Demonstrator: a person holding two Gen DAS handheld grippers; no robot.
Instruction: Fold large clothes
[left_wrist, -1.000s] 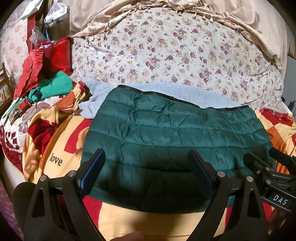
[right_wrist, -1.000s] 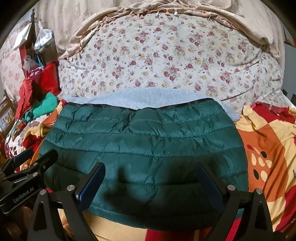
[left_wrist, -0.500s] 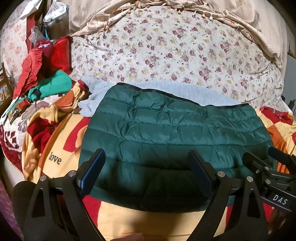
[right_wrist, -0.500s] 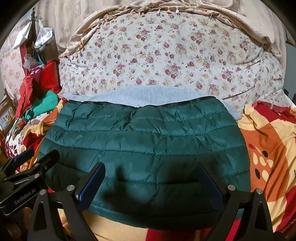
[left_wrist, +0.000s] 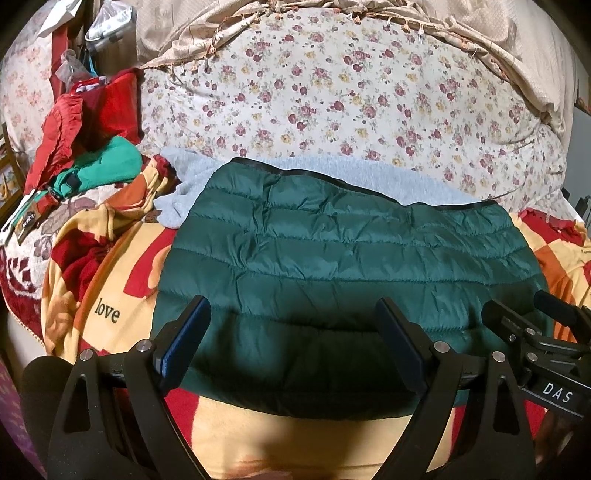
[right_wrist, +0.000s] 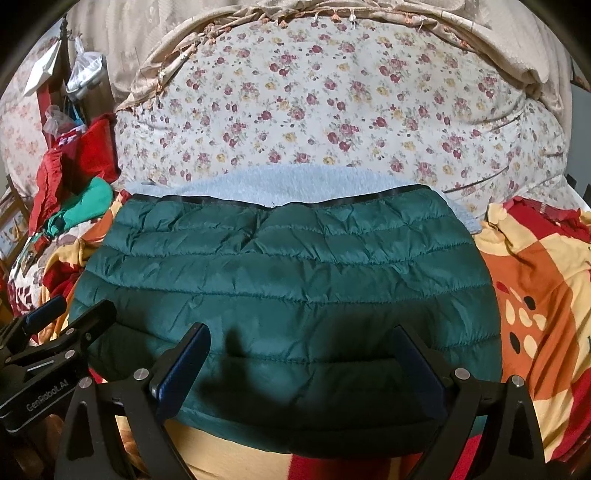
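Note:
A dark green quilted puffer jacket (left_wrist: 332, 266) lies folded into a flat rectangle on the bed, with a pale blue fleecy garment (left_wrist: 295, 170) showing under its far edge. It fills the middle of the right wrist view (right_wrist: 288, 280) too. My left gripper (left_wrist: 293, 339) is open and empty above the jacket's near edge. My right gripper (right_wrist: 299, 365) is open and empty above the same edge, to the right of the left one. Each gripper shows at the side of the other's view.
A yellow, red and orange blanket (left_wrist: 110, 295) covers the bed under the jacket. A floral quilt (left_wrist: 332, 92) is piled behind. Red and teal clothes (left_wrist: 92, 147) are heaped at the far left.
Both grippers have drawn back and up slightly from the jacket. The jacket has not moved, and both stay open.

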